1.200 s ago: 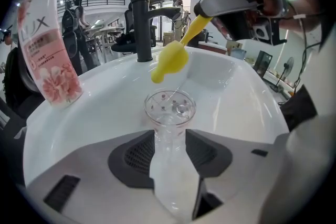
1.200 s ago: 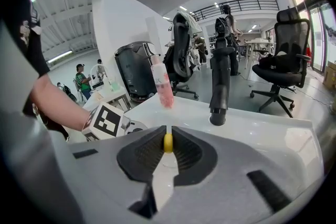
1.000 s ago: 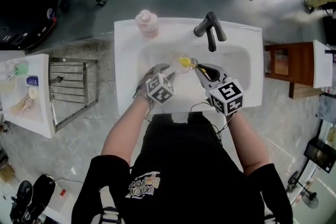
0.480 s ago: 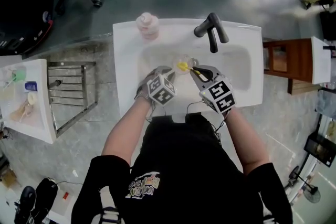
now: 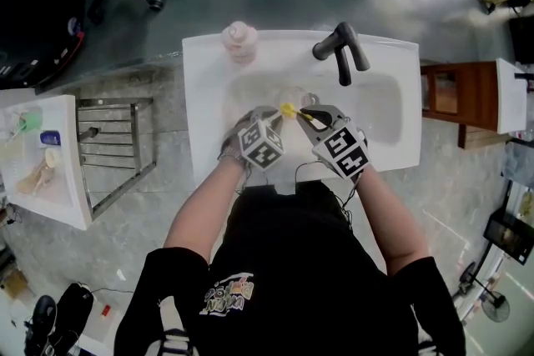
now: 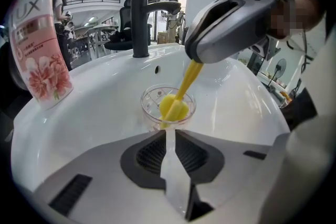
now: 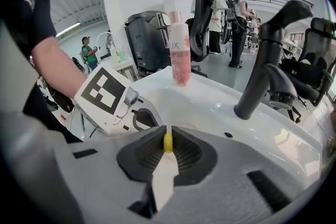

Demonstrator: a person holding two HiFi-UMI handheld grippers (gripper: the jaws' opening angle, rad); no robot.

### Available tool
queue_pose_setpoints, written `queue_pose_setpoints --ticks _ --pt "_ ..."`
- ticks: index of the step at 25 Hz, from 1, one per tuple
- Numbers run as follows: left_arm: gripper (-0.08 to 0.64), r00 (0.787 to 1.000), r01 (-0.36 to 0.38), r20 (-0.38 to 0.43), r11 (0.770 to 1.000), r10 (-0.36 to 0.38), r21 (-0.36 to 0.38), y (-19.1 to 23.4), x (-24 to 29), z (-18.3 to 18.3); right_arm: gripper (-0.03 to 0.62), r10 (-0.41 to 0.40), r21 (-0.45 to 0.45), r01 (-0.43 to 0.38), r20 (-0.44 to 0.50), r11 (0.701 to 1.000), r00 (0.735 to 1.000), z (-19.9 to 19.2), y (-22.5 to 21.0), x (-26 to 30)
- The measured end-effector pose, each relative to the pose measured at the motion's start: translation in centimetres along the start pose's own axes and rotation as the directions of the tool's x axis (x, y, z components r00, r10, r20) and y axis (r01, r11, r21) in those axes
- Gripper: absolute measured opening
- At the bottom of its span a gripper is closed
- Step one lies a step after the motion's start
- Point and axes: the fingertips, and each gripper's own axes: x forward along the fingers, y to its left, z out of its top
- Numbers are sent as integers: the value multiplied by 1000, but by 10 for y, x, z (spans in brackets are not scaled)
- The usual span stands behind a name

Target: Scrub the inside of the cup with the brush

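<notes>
Left gripper view first: the small clear round cup [image 6: 149, 104] stands upright on the floor of the white sink basin [image 6: 94, 113], mouth up. The yellow brush [image 6: 174, 107] has its rounded head down inside the cup, and its handle slants up and to the right. The left claw [image 6: 168, 131] has just been closing. Its two tips are now drawn nearly together, with the cup's near wall pinched between them. The right claw [image 6: 195, 60] comes in from above right, its grey nose clamped round the top of that yellow handle.

Over to the right gripper view: the right claw [image 7: 168, 134] is closed tight, and a sliver of yellow brush handle [image 7: 168, 144] shows between its pads.

From the head view, the cup [image 5: 294, 97] lies mid-basin. The brush [image 5: 289, 107] dips into it. The left claw [image 5: 271, 114] and right claw [image 5: 302, 114] meet at it from the near side, just beside each other.

Behind the cup, a black tap [image 5: 340, 50] rises from the back rim of the sink basin [image 5: 375, 108]. A pink soap bottle [image 5: 239, 40] stands on that rim, well to the tap's left.
</notes>
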Motion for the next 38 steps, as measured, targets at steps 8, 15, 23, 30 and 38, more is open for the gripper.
queue_pose_setpoints --ticks 8,15,23,30,38 --pt "49 1000 1 1 1000 -1 1 0 0 -1 37 -18 -30 18 1 999 1000 10 -5 9" --pt "49 1000 7 4 1000 -7 1 -1 0 0 37 -50 -32 51 3 998 999 15 -17 16" --pt "49 1000 9 5 1000 -9 2 -1 -1 -1 37 -106 12 106 -3 994 994 11 -35 12" --pt "49 1000 10 7 1000 -10 4 -1 -1 0 37 -130 45 131 -11 990 991 2 -48 5" --pt "49 1000 9 6 1000 -9 2 -1 -2 0 37 -133 63 135 -32 989 991 -11 -51 -5"
